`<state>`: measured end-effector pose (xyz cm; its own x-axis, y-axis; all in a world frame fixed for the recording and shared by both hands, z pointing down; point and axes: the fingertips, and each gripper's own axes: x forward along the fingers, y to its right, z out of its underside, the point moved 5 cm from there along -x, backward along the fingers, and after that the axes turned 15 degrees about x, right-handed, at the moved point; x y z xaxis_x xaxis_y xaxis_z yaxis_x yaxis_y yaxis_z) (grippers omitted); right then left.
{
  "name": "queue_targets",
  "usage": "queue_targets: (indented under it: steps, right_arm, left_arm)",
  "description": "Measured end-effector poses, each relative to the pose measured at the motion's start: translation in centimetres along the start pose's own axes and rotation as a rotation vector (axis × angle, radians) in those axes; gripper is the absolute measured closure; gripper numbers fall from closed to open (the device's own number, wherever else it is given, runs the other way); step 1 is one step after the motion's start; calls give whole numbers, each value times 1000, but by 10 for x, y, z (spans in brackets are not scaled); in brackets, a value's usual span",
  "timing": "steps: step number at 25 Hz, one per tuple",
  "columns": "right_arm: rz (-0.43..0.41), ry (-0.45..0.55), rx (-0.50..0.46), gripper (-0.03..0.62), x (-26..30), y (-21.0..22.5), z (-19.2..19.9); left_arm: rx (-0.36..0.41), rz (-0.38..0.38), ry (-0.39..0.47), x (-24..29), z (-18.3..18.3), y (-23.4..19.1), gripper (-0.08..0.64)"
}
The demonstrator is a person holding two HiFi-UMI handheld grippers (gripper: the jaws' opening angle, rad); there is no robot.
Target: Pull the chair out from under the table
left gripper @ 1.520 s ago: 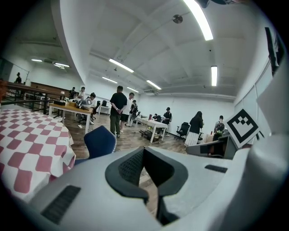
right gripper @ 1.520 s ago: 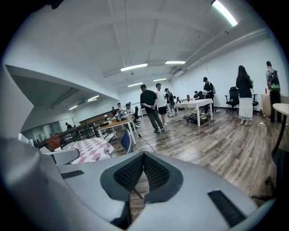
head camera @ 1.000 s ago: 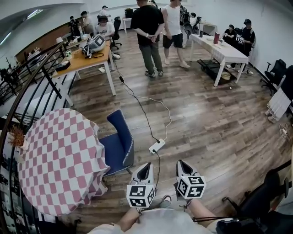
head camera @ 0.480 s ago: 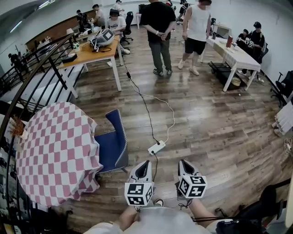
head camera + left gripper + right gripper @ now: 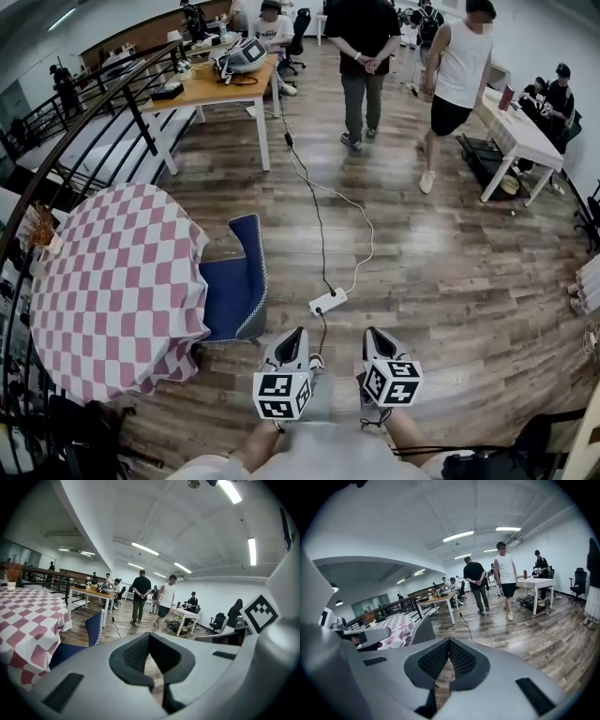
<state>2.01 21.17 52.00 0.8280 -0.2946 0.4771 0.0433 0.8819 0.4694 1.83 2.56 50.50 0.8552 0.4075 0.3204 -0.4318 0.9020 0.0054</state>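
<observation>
A blue chair [image 5: 239,281] stands with its seat tucked under the round table with a pink and white checked cloth [image 5: 103,281], its back toward the open floor. My left gripper [image 5: 298,333] and right gripper [image 5: 372,333] hang side by side low in the head view, to the right of the chair and apart from it. Both are shut with nothing between the pads. The left gripper view shows the chair [image 5: 93,627] beside the cloth [image 5: 28,620]. In the right gripper view the chair back [image 5: 423,629] sits left of the shut jaws.
A white power strip [image 5: 327,301] and its cable [image 5: 319,202] lie on the wood floor just ahead of the grippers. A black railing [image 5: 84,122] runs behind the table. Two people [image 5: 361,56] [image 5: 455,75] stand farther off, between a wooden desk [image 5: 220,84] and a white table [image 5: 520,136].
The chair and table have shifted nearer and up in the head view. Both grippers kept shut and side by side. The person in white walked to the right.
</observation>
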Motion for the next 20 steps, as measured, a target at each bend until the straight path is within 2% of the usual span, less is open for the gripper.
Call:
queue_targets:
  steps: [3, 7, 10, 13, 20]
  right_arm:
    - [-24, -13, -22, 575, 29, 4, 2]
    - [-62, -19, -50, 575, 62, 15, -19]
    - [-100, -46, -67, 575, 96, 10, -37]
    - [-157, -80, -125, 575, 125, -1, -61]
    - [-244, -117, -221, 575, 191, -15, -121]
  left_arm:
    - [-11, -28, 11, 18, 12, -12, 557]
    - [-21, -74, 23, 46, 11, -14, 557]
    - [-74, -122, 11, 73, 10, -31, 557]
    - [-131, -155, 12, 101, -2, -44, 557]
    - [-160, -222, 40, 164, -39, -73, 557]
